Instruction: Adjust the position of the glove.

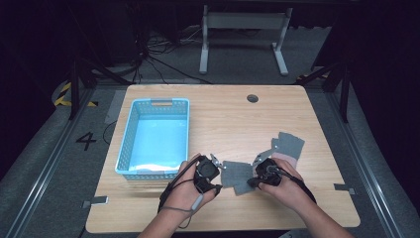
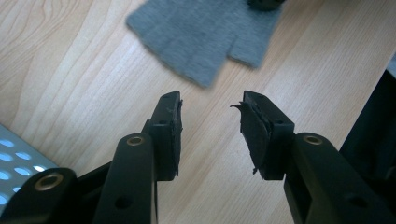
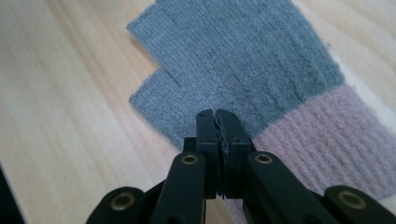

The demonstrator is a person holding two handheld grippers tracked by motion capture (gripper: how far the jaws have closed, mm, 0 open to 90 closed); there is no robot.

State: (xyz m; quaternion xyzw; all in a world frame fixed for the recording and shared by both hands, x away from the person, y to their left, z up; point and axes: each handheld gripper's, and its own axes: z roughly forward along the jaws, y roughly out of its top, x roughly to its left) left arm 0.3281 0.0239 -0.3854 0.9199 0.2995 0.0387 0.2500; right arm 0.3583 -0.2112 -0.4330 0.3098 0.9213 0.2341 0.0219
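Grey glove [image 3: 243, 65] with pink cuff lay flat on the table [image 1: 223, 119] between both hands, right gripper [image 3: 217, 115] clenched at its edge, any pinch hidden, left gripper [image 2: 210, 105] released just short.
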